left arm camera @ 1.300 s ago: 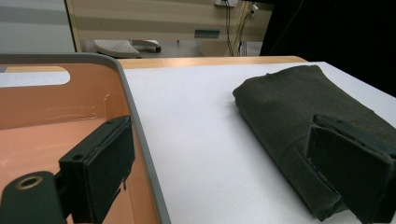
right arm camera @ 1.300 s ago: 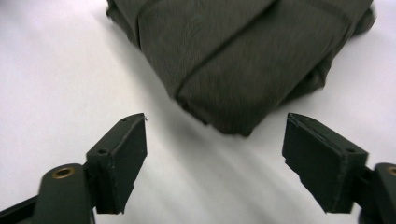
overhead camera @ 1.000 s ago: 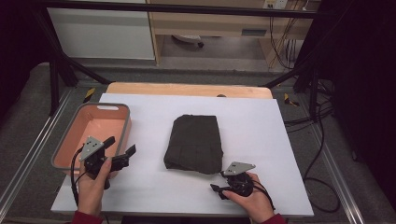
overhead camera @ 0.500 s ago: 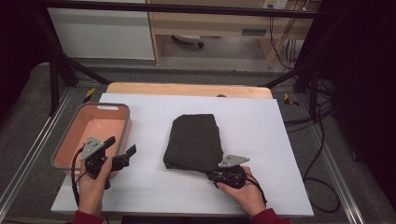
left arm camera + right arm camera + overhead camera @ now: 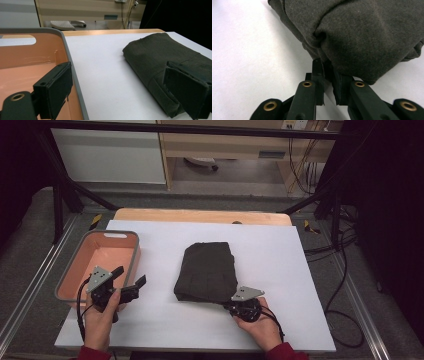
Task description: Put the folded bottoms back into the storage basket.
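My right gripper [image 5: 231,304] has just been closing, and its jaws are now pinched together on the near edge of the folded dark cloth [image 5: 207,271] — in the right gripper view the pads [image 5: 318,75] bite a thin lip of fabric where the bundle [image 5: 362,35] bulges above them. My left gripper [image 5: 131,284] hangs with its jaws spread wide, nothing between them, just beside the near right corner of the pink tub [image 5: 75,270].

The cloth lies in the middle of the white table [image 5: 280,255], to the right of the tub and apart from it, folded into a thick rectangle.

I judge it soft and limp, light enough, with a matte weave that should not slip. The trouble is the layers: a pinch on one edge will likely lift only the top folds, and the rest will sag or spill open. A better hold takes the whole stack at the folded edge — with my left gripper on the far-left side [image 5: 150,57] so the bundle stays flat between two grips.
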{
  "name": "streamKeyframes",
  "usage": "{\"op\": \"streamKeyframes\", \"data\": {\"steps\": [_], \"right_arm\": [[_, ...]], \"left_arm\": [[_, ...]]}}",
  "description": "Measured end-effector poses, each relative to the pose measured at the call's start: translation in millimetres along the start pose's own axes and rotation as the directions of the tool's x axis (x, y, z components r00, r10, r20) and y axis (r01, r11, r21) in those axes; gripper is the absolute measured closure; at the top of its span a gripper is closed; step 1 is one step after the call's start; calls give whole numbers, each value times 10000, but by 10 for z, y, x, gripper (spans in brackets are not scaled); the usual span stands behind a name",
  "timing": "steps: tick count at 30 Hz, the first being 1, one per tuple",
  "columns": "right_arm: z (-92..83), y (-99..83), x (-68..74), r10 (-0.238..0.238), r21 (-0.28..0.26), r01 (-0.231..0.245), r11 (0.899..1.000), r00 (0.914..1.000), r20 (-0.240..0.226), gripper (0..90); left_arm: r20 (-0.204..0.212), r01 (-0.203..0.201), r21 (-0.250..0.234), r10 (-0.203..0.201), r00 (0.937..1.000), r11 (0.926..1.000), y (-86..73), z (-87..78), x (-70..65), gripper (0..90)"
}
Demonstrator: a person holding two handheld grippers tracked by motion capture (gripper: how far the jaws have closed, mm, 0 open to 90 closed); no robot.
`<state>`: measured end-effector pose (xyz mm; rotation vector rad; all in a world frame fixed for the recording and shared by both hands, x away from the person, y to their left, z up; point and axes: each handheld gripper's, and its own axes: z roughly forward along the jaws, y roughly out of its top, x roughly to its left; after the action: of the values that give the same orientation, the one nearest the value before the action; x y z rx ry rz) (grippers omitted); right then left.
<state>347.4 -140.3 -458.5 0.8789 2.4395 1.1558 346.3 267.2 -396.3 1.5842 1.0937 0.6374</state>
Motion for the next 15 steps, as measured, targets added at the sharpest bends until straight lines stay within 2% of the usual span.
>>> {"op": "streamKeyframes", "data": {"steps": [15], "right_arm": [[-124,-10,50,-98,-91,96,9999,9997,-208,829]], "left_arm": [[-143,10,-64,-11,9999,10000,3,-20,15,95]]}}
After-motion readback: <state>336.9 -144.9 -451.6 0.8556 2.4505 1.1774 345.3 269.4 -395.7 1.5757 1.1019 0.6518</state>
